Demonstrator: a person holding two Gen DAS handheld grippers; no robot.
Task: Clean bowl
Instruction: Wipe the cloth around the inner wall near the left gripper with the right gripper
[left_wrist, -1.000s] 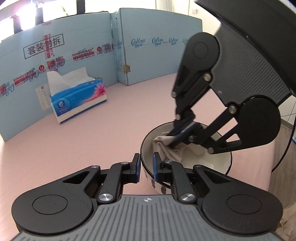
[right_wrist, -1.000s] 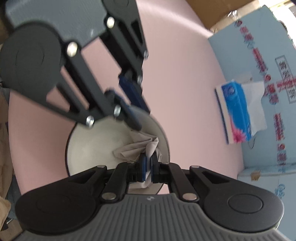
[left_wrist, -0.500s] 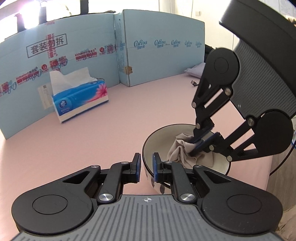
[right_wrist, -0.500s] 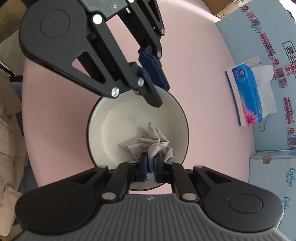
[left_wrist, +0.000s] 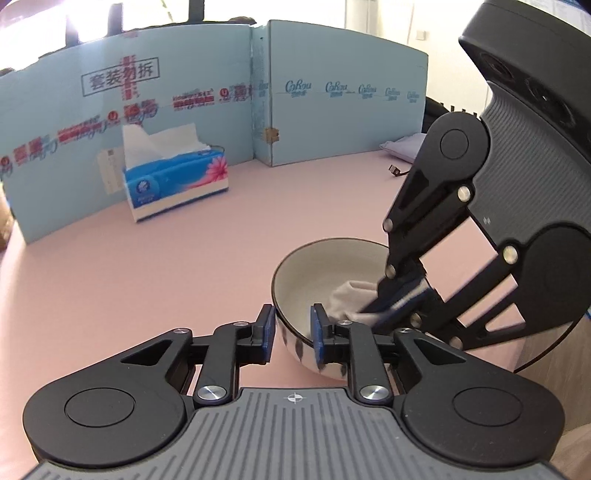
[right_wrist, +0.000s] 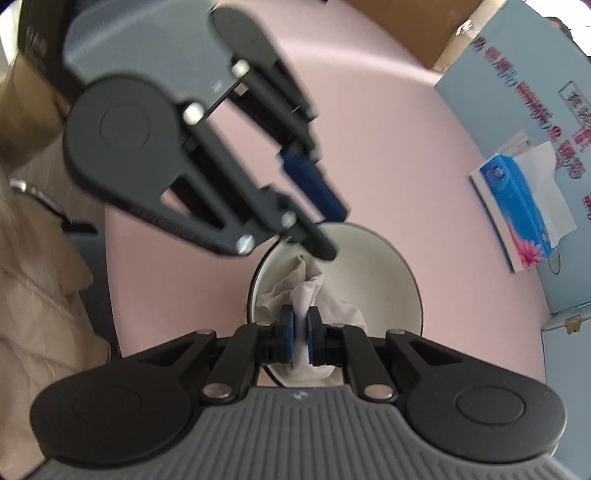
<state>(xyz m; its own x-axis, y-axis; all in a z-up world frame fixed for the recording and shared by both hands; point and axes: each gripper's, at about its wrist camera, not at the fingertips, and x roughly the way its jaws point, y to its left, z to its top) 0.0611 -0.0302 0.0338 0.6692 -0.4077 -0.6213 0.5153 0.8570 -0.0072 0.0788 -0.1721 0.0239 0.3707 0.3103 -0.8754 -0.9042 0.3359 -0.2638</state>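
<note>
- My right gripper (right_wrist: 300, 334) clenches a crumpled beige cloth (right_wrist: 295, 284) inside the round, glossy white bowl (left_wrist: 314, 266).
- My left gripper (left_wrist: 293, 332) straddles the dark rim; its jaws have just been opening, pads off it.

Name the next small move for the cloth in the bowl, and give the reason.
Probably sweep the cloth around the inner wall of the bowl to its bare far side. The right gripper is shut on the cloth, bunched at one side. The left gripper straddles the rim, its jaws just opening, so re-clamp first.
</note>
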